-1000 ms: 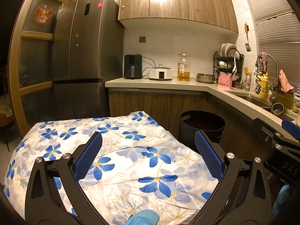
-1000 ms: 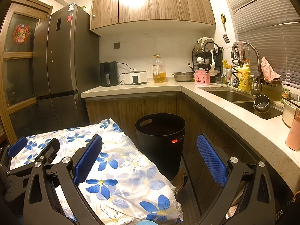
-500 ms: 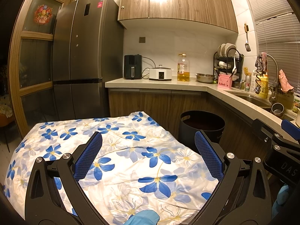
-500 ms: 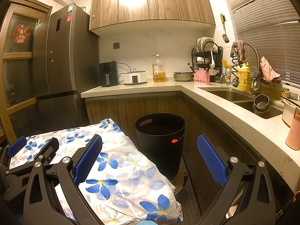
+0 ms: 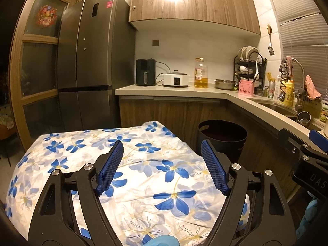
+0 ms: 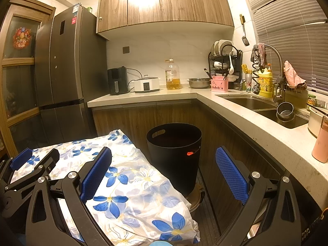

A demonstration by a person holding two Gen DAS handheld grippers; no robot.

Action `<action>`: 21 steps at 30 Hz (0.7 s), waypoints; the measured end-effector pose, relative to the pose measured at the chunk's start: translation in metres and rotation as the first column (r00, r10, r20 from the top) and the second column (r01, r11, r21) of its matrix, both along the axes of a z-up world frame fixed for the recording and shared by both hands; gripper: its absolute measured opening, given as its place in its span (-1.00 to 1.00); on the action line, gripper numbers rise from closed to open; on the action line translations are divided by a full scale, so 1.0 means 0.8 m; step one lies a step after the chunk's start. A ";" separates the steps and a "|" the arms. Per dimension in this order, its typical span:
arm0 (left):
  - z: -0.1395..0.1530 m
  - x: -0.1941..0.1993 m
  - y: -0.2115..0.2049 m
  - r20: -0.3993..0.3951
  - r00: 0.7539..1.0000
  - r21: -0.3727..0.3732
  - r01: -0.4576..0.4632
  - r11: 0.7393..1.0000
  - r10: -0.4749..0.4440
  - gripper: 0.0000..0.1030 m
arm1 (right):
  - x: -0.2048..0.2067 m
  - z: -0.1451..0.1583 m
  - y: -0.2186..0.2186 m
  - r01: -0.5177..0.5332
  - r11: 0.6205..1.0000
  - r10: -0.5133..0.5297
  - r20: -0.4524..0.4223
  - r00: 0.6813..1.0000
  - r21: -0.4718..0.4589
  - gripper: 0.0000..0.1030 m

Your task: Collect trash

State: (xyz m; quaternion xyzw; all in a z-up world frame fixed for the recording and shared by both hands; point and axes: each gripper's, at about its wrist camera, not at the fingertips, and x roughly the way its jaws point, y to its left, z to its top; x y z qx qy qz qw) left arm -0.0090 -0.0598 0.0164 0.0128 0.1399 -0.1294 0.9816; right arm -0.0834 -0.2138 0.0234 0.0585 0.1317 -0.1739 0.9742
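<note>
The left gripper (image 5: 162, 166) hangs over a flower-printed cloth with its jaws closing and nothing between them; its fingers (image 5: 110, 166) are flat black levers faced with blue pads of a fine honeycomb grid, held by round steel bolts. The right gripper (image 6: 164, 175) stands wide apart and empty, its fingers (image 6: 231, 175) of the same build, one over the cloth's edge and the other over the dark floor beside the cabinet front. The cloth (image 5: 143, 164) is thin, white and rumpled, printed with blue five-petalled flowers with yellow hearts, and it drapes over a low table, its corner hanging loose in the right wrist view. Just past that corner stands the task's bin (image 6: 174, 153), a round black plastic tub with a smooth matt wall, an oval hand-slot cut under the rim and a small red-orange spot low on its side; it sits on the floor against the wood-grain cabinets. Above runs an L-shaped pale stone counter (image 6: 143, 97) carrying a black boxy appliance, a white cooker, a clear oil bottle (image 6: 172, 74), a steel bowl and a pink holder. A steel sink (image 6: 256, 104) lies in its right arm. A tall grey fridge (image 6: 61, 65) closes the left side.
</note>
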 end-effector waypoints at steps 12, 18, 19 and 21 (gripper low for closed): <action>-0.003 0.001 -0.005 -0.001 1.000 0.015 -0.007 1.000 0.007 0.49 | 0.003 0.001 -0.004 0.006 1.000 -0.006 0.000 1.000 0.010 0.89; -0.006 0.004 -0.006 -0.002 1.000 0.021 -0.018 1.000 0.018 0.57 | 0.003 0.002 -0.008 0.012 1.000 -0.013 0.006 1.000 0.020 0.89; -0.007 0.004 -0.006 -0.003 1.000 0.020 -0.020 1.000 0.020 0.61 | 0.003 0.003 -0.009 0.013 1.000 -0.014 0.008 1.000 0.021 0.89; -0.007 0.004 -0.006 -0.003 1.000 0.020 -0.027 0.999 0.027 0.71 | 0.002 0.004 -0.011 0.015 1.000 -0.016 0.010 1.000 0.024 0.89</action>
